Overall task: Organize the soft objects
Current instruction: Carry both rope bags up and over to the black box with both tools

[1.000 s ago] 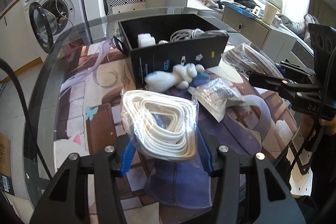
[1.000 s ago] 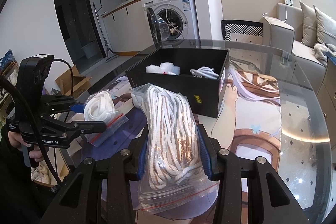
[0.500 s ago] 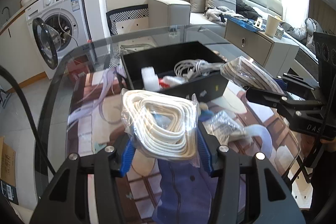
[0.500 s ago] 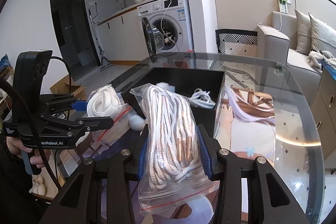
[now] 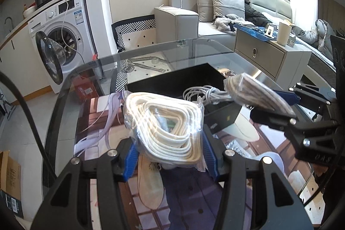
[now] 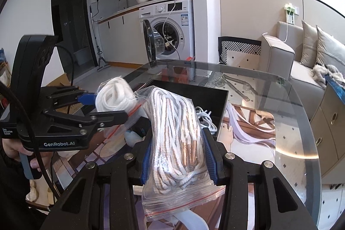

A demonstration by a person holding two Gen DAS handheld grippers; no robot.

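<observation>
The left hand-held gripper (image 5: 168,156) is clamped on a clear zip bag of flat white cord (image 5: 166,124), its blue pads pressing the bag from both sides. The bag hangs above the tabletop (image 5: 64,105), just short of the near-left corner of the black box (image 5: 172,83). In the right wrist view this same gripper (image 6: 107,109) comes in from the left, with its bag (image 6: 114,98) held beside the box's left wall.

The right hand-held gripper (image 6: 179,154) is closed on a second zip bag, this one stuffed with white-and-brown striped cord (image 6: 174,135). The bag stands roughly upright between the blue pads, its sealed lower edge with a red strip drooping below them. Its upper end reaches over the near edge of the box (image 6: 217,105). From the left wrist view the right gripper (image 5: 273,107) enters from the right, holding the striped bag (image 5: 254,94) out over the box's right side.

Inside the box lies a loose coil of white cable (image 5: 202,94), also seen past the striped bag in the right view (image 6: 204,115).

The tabletop is round glass (image 6: 301,122) laid over a printed mat (image 6: 248,128) with a cartoon figure. A small white plush (image 6: 133,137) rests on the mat just in front of the box, below the left gripper.

Beyond the table stand a washing machine (image 6: 172,29) with its door open and a grey sofa (image 5: 215,21).
</observation>
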